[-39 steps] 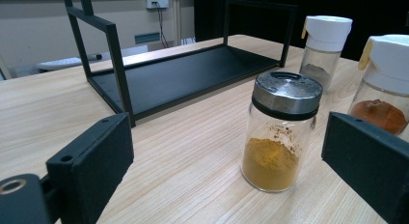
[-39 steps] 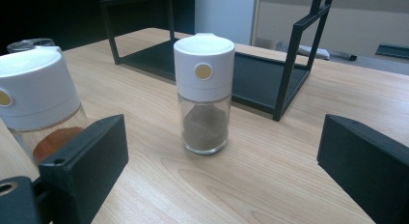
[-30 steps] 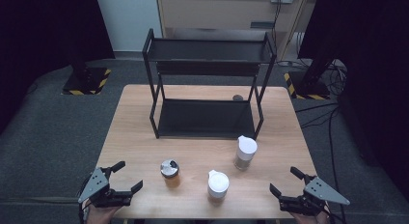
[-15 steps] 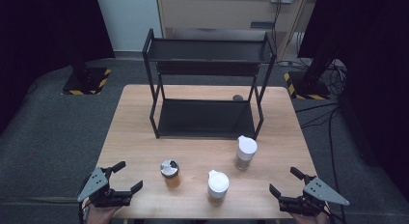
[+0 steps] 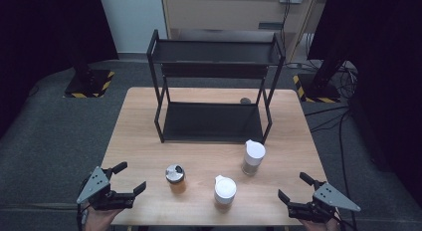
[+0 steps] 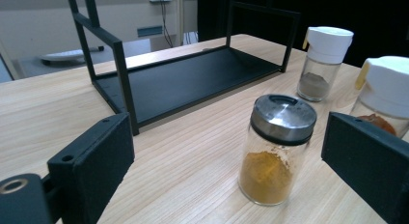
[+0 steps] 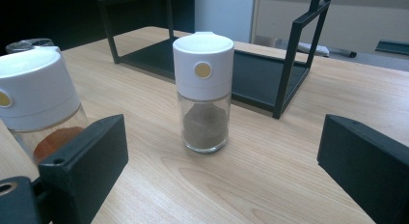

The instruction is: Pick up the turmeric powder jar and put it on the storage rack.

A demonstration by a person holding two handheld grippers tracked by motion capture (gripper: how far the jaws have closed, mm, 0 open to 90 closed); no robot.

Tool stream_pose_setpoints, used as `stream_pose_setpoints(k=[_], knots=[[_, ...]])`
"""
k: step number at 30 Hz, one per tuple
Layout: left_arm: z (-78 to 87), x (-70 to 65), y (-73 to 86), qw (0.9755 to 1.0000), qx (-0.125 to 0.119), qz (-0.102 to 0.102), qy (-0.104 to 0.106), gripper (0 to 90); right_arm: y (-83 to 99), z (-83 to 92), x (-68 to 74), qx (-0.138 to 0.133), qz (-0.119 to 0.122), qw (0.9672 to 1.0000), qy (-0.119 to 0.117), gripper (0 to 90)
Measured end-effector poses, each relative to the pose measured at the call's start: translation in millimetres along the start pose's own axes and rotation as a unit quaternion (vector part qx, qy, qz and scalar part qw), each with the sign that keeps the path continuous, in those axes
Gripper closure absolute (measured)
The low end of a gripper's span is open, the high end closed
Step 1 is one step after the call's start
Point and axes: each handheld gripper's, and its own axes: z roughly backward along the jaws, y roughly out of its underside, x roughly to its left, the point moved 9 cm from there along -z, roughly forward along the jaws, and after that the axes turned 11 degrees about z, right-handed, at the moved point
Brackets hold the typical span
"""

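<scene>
From the high view, a wooden table (image 5: 149, 136) carries a black rack (image 5: 214, 91) at its far half and three jars in front of it: a metal-lidded jar (image 5: 174, 177) at the left, a white-capped jar (image 5: 225, 191) at the near middle, and a second white-capped jar (image 5: 254, 157) to the right, nearer the rack. The left gripper (image 5: 124, 178) sits at the near left corner with its jaws spread and nothing between them; the right gripper (image 5: 294, 187) sits at the near right corner, jaws likewise spread and empty. In the left gripper view, the left gripper (image 6: 226, 151) looks at the metal-lidded jar (image 6: 277, 149), which holds yellow powder and stands upright on the table ahead of the jaws, apart from both. In the right gripper view, the right gripper (image 7: 222, 156) faces the jar (image 7: 203, 91) of grey-brown powder, upright and well clear of the wide jaws, with the orange-filled jar (image 7: 38, 103) at the left edge.
</scene>
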Motion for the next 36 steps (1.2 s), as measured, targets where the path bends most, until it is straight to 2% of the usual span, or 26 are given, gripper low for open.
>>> stream_pose_setpoints(k=[7, 11, 15, 19, 25, 36], knots=[[-1.8, 2.4, -17.1, 0.9998, 0.019, 0.007, 0.01, 3.8, 0.2, 0.2, -0.3, -0.001, -0.001, 1.0, 0.001, 3.9], [-4.2, 0.5, -25.7, 0.9996, 0.028, 0.006, 0.008, 3.7, 0.2, -0.1, -0.2, -0.001, 0.0, 1.0, 0.003, 3.9], [-8.7, -1.4, -32.1, 0.9991, 0.039, 0.0, 0.015, 3.7, 0.3, -0.4, -0.2, 0.0, 0.001, 1.0, 0.004, 3.9], [-15.0, -3.8, -36.5, 0.9988, 0.046, -0.003, 0.016, 3.7, 0.4, -0.4, -0.3, 0.0, 0.0, 1.0, 0.004, 3.9], [-23.4, -6.6, -43.2, 0.9979, 0.055, -0.013, 0.029, 3.7, 0.3, -0.9, 0.0, 0.002, 0.0, 1.0, 0.005, 4.0], [-41.4, -6.2, -44.2, 0.9953, 0.083, -0.024, 0.043, 3.6, 0.2, -0.2, 0.0, 0.0, 0.001, 1.0, 0.008, 4.0]])
